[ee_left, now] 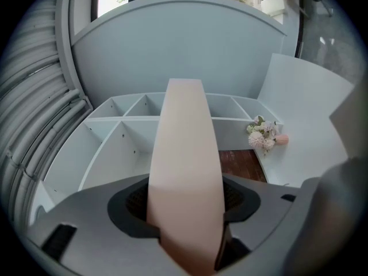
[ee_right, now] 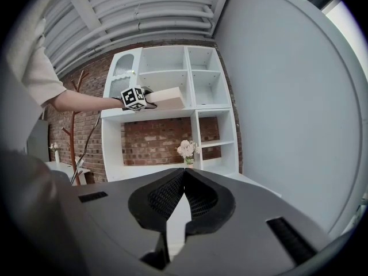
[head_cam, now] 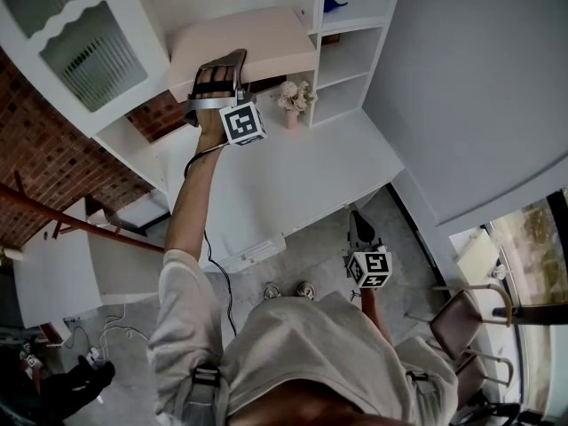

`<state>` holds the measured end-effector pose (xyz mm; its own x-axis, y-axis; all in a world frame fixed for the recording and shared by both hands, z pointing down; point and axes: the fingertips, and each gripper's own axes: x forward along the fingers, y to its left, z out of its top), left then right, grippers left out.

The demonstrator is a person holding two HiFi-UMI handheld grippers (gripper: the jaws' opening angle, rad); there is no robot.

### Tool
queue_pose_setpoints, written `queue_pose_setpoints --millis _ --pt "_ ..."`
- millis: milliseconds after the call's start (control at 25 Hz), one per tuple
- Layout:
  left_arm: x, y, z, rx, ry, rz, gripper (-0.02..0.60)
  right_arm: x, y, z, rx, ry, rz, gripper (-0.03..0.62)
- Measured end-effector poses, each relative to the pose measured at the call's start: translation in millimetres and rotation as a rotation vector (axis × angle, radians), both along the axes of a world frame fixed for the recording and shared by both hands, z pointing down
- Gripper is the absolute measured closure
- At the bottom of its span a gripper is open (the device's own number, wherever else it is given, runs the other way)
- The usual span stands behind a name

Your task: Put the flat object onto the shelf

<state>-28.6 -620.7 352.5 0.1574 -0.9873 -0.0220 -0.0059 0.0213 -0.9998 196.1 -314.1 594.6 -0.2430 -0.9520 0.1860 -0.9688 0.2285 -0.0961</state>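
The flat object (head_cam: 253, 43) is a pale beige slab, held level against the white shelf unit (head_cam: 351, 56) at an upper compartment. My left gripper (head_cam: 219, 67) is shut on its near edge, arm raised high. In the left gripper view the flat object (ee_left: 184, 154) runs forward between the jaws of the left gripper (ee_left: 185, 206), over the open shelf compartments (ee_left: 123, 125). My right gripper (head_cam: 358, 223) hangs low by the person's hip, shut and empty. In the right gripper view the right gripper (ee_right: 184, 174) has its tips touching, and the flat object (ee_right: 168, 98) shows at the shelf unit (ee_right: 207, 88).
A small vase of pink flowers (head_cam: 294, 100) stands on the white counter (head_cam: 302, 171) below the shelf. A glazed cabinet door (head_cam: 84, 47) hangs open at left. A grey wall (head_cam: 470, 87) bounds the right. A chair (head_cam: 466, 322) stands at lower right.
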Motion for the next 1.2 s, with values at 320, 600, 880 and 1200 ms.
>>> queue_pose_setpoints --millis 320,600,880,1200 --pt "-3 -30 3 0.005 -0.016 -0.039 0.298 10 0 0 -0.004 0.007 0.011 0.565" --pt "-9 -58 2 -0.042 -0.011 -0.066 0.298 23 3 2 -0.012 0.009 0.039 0.565" --pt "-12 -75 2 -0.05 -0.009 -0.073 0.296 29 5 5 -0.016 0.008 0.054 0.565" --pt "-12 -83 2 -0.067 -0.003 -0.059 0.291 32 6 7 -0.028 0.02 0.057 0.565"
